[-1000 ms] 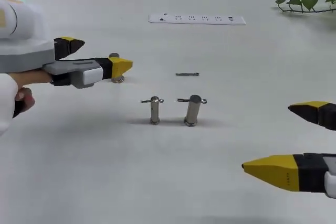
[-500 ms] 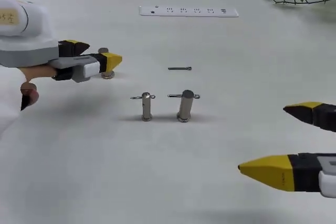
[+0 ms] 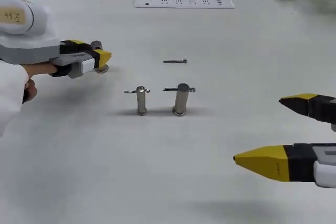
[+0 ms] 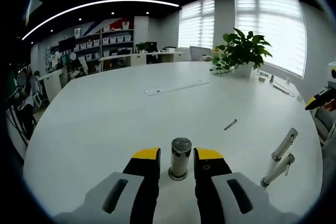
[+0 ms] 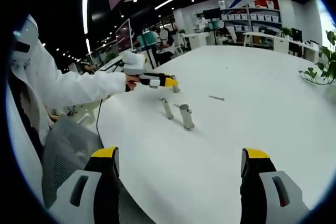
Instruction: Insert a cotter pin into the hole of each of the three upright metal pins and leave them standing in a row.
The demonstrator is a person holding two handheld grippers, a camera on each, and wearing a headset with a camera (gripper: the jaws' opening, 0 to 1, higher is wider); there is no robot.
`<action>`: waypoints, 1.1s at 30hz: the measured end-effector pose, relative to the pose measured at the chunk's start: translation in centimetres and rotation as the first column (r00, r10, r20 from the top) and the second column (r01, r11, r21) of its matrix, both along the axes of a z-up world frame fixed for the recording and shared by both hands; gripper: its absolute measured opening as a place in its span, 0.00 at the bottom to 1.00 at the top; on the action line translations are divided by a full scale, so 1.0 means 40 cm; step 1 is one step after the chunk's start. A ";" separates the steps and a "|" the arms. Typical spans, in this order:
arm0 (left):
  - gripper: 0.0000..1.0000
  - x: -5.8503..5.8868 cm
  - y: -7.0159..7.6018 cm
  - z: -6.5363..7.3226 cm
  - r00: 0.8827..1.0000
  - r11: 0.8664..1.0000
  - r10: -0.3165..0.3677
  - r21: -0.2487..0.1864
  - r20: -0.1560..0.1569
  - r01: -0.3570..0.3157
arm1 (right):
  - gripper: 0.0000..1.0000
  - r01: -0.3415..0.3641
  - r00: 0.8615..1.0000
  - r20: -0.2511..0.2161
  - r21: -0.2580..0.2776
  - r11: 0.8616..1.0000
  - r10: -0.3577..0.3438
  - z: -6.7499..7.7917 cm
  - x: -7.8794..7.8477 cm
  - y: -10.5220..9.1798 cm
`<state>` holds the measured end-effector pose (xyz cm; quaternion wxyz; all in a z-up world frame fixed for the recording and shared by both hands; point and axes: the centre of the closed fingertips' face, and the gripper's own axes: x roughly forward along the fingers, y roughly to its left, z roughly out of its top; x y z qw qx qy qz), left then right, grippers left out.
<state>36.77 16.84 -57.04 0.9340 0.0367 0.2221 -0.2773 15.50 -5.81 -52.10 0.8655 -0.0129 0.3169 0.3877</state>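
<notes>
At the far left of the table (image 3: pixel 157 182), the bare metal pin (image 4: pixel 180 157) stands upright between the narrowly parted jaws of the left gripper (image 4: pixel 177 154), unclamped; close squarely on its shaft, leaving the right gripper (image 3: pixel 258 129), wide open and empty, for the loose cotter pin (image 3: pixel 175 61).

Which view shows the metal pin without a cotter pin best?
Left gripper view: the bare pin stands close and whole between the jaws. Head view hides part behind a jaw; right gripper view shows it tiny.
</notes>
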 end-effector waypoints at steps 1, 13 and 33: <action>0.20 0.001 0.000 -0.001 1.000 1.000 -0.001 0.001 0.000 0.001 | 0.95 0.000 1.000 -0.001 0.001 1.000 0.000 0.000 0.000 0.000; 0.10 -0.027 -0.009 0.018 0.999 0.998 -0.049 0.034 0.014 0.049 | 0.94 -0.004 1.000 -0.006 0.006 1.000 0.004 -0.003 -0.008 0.005; 0.09 -0.218 -0.085 0.241 0.951 0.956 -0.275 -0.060 0.144 0.286 | 0.94 -0.012 0.999 0.032 0.022 1.000 0.011 0.024 -0.012 0.006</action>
